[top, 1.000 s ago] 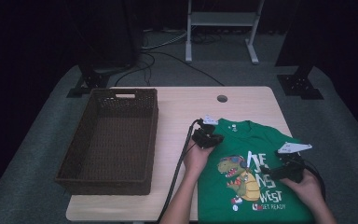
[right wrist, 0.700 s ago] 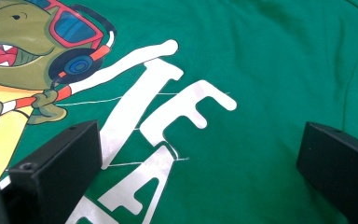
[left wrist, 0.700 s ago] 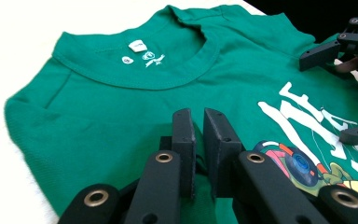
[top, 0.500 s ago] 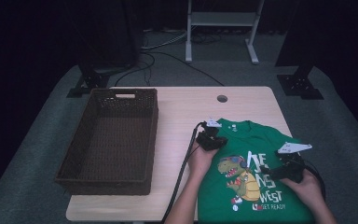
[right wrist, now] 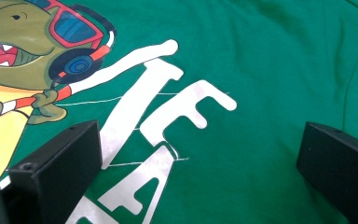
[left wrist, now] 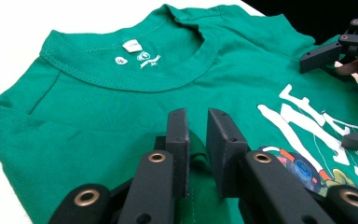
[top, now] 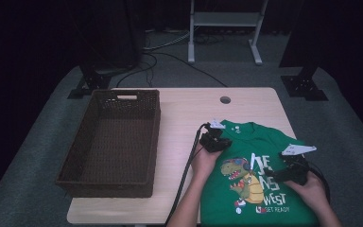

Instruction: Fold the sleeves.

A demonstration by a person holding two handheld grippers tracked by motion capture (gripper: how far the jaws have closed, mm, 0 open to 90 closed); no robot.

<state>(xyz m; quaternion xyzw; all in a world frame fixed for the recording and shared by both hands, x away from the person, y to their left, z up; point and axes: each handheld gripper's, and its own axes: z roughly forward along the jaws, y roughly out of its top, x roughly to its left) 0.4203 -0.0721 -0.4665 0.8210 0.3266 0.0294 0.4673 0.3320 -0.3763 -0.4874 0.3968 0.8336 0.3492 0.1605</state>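
Green T-shirt (left wrist: 98, 116) neck label legible beyond left hand-held gripper (left wrist: 196, 140), jaws just easing apart, released; right hand-held gripper (right wrist: 200, 172) agape.

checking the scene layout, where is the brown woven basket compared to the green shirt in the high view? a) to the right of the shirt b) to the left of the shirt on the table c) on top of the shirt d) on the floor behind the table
b: the brown woven basket stands on the left part of the table, apart from the green shirt, which lies flat at the right.
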